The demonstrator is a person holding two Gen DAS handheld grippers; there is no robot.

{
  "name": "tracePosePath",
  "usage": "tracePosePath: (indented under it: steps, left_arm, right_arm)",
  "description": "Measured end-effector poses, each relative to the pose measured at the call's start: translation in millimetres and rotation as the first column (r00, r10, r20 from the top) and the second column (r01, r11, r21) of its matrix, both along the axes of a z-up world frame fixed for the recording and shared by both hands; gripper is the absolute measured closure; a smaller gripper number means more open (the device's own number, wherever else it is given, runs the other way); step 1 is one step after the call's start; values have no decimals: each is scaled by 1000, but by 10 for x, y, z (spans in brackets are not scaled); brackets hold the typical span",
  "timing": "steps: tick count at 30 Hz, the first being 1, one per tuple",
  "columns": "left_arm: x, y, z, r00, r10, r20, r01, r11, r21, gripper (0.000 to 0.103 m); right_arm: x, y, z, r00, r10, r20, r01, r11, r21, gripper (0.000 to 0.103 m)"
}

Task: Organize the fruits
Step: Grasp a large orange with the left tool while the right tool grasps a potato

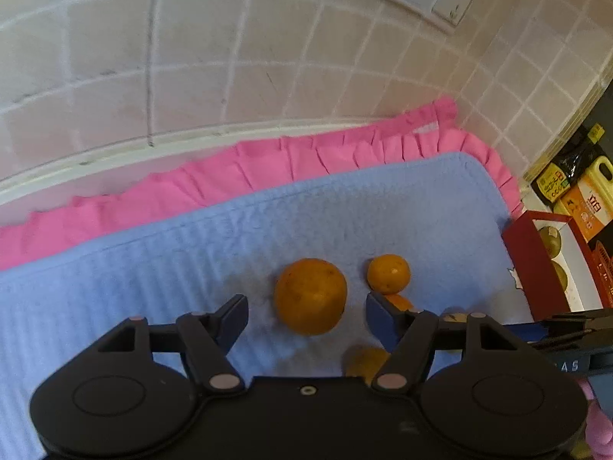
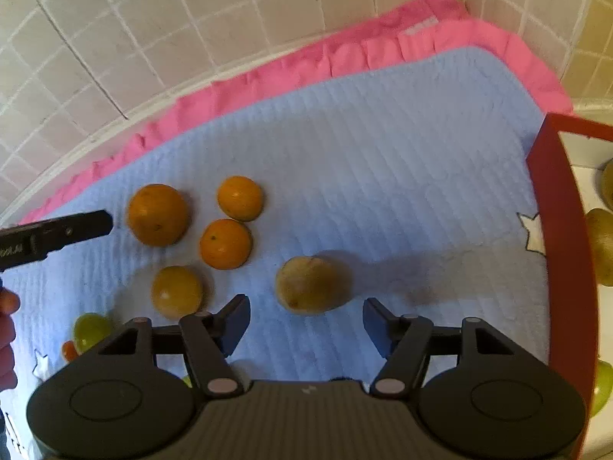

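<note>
Fruits lie loose on a blue mat (image 2: 383, 145) spread over a pink cloth (image 2: 268, 76) beside a tiled wall (image 2: 134, 19). We see our left hand-held gripper (image 1: 305, 312) with its jaws spread, a large orange (image 1: 310, 296) on the mat between its fingertips, the pads clear of it. A smaller orange (image 1: 389, 274) sits just right of it. Our right hand-held gripper (image 2: 306, 320) is also spread, with a yellowish fruit (image 2: 308, 284) just beyond its fingertips, untouched. To the left of that fruit lie three oranges (image 2: 226, 244) and a yellow fruit (image 2: 177, 291); a green one (image 2: 91, 329) shows near the mat's edge. A red box (image 2: 563, 207) at the right holds brownish and green fruits.
</note>
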State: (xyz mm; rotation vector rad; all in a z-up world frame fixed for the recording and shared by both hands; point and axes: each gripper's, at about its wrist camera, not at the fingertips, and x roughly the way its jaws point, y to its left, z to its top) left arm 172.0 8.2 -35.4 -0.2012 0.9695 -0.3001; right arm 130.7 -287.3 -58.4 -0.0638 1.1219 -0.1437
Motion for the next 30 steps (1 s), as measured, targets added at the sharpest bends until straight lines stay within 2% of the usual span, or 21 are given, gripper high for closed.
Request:
tracePosePath:
  steps: [9,17,19,21,24,30]
  left_arm:
    - [289,-132,-314,998,-38,-59,36,999,-25,22]
    - [356,-168,-416,997,-29,-68,27,999,-26,23]
    - [368,-164,-421,997,-25,-67,23,999,-26,25]
    - [382,-164,-425,997,-18,-70,17,1000,-18,34]
    - [400,-145,-427,997,-6,-78,3,1000,-28,36]
    - [348,-135,-408,998,-1,-67,0,1000,-26,39]
  right_arm:
    - [153,-78,-232,999,-33,-36,33,999,2,35]
    - [196,-86,-252,999,-33,-27,33,999,7,36]
    - [198,-95,-247,999,-37,-21,37,999,9,40]
    - [200,-103,-239,999,-41,-12,41,999,15,46]
    - [188,-70,-248,1000,-13,-1,13,1000,8,55]
    - [124,-22,-245,1000,6,27,-5,1000,-16,58]
